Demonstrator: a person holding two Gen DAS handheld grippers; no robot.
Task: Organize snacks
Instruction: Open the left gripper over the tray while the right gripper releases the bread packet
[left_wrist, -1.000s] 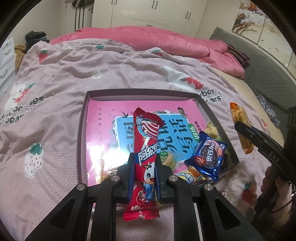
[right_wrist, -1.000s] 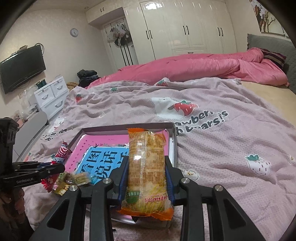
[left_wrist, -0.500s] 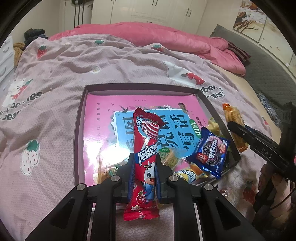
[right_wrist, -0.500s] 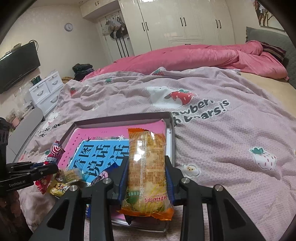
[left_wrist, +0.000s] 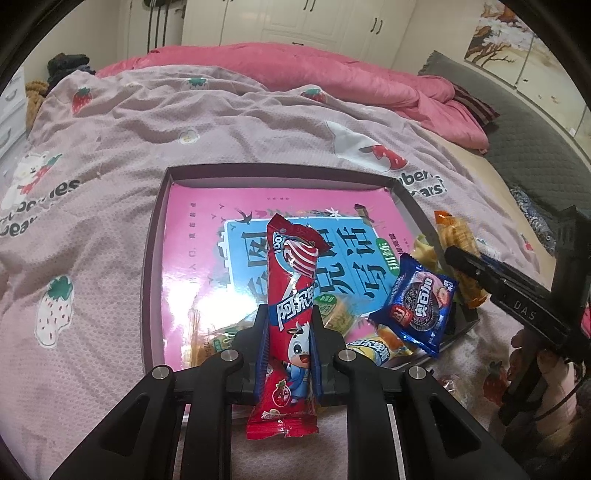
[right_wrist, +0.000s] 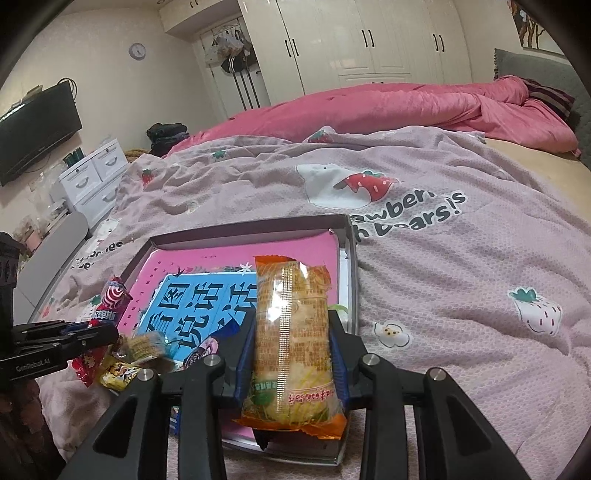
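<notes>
Bed (left_wrist: 229, 122) with strawberry-print cover; one shallow tray (left_wrist: 151, 258) on it. Left claw (left_wrist: 289, 332) clamps one red candy stick (left_wrist: 291, 295) over the tray's near edge. Right claw (right_wrist: 292, 339) grips one orange-ended biscuit pack (right_wrist: 291, 332) by the tray's near right corner. One blue cookie packet (left_wrist: 417, 306) lies there.

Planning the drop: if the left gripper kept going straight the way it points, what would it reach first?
Probably the pink book lining the tray, past the small packets just ahead; the left gripper holds the red candy stick over it. Depth is uncertain.
</notes>
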